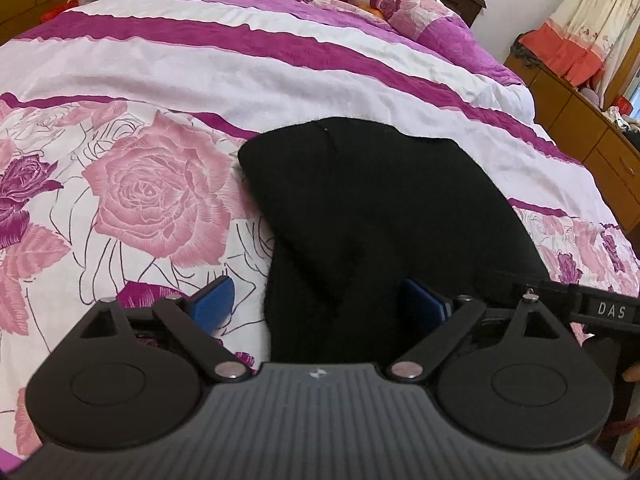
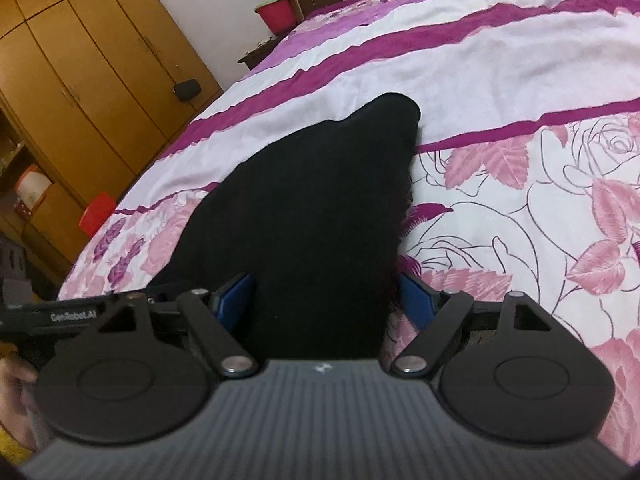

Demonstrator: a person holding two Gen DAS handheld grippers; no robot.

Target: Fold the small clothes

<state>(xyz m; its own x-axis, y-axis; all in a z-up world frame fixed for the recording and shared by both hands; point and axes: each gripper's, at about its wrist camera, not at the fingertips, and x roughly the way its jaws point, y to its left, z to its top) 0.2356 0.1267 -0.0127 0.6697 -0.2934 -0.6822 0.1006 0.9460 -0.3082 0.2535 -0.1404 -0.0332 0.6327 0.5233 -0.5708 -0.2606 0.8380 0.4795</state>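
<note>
Open bedspread (image 1: 248, 80) is lying clear all around the black garment (image 1: 360, 208); pillows (image 1: 404, 4) are sitting far beyond it.

Home bedroom, floral bedspread (image 1: 160, 184), wooden wardrobe (image 2: 80, 60), curtains (image 1: 592, 8)

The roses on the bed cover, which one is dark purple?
The small rose at the left edge, beside the big pink rose, is dark purple.

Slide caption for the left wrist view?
Open left gripper over a black knit garment on a floral purple-striped bedspread.
</note>
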